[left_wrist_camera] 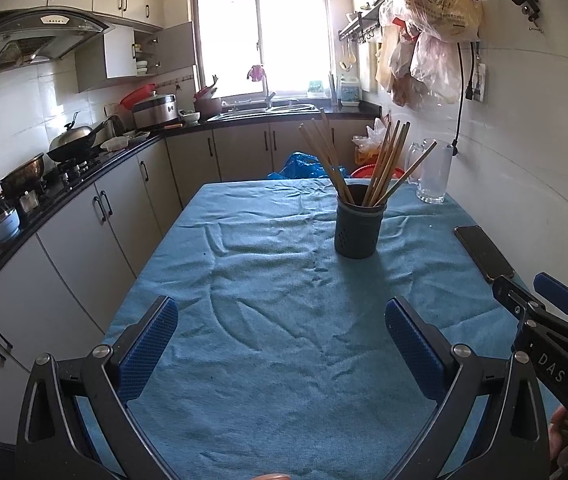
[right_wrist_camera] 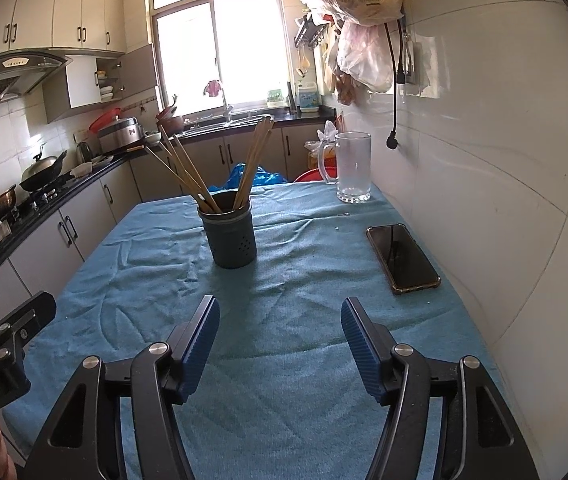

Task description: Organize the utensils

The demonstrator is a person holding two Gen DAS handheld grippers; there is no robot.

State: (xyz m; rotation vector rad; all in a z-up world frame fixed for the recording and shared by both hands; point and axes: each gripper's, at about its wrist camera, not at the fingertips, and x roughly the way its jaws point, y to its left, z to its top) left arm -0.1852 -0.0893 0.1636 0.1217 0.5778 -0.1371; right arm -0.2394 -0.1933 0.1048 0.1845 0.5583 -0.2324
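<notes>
A dark perforated utensil holder (left_wrist_camera: 356,226) (right_wrist_camera: 230,236) stands upright near the middle of the blue-clothed table (left_wrist_camera: 268,300) (right_wrist_camera: 304,280). Several wooden chopsticks (left_wrist_camera: 380,164) (right_wrist_camera: 188,172) lean out of it to both sides. My left gripper (left_wrist_camera: 280,312) hovers over the near part of the cloth, open, with nothing between its blue pads. My right gripper (right_wrist_camera: 280,312) is also open and empty, well short of the holder. Each gripper shows at the edge of the other's view: the right gripper (left_wrist_camera: 532,292) at right, the left gripper (right_wrist_camera: 12,308) at left.
A black phone (right_wrist_camera: 402,258) (left_wrist_camera: 484,252) lies flat at the table's right side near the tiled wall. A glass mug (right_wrist_camera: 353,168) (left_wrist_camera: 434,172) stands at the far right corner. A counter with a wok (left_wrist_camera: 72,140) runs along the left. Plastic bags (right_wrist_camera: 360,20) hang on the wall.
</notes>
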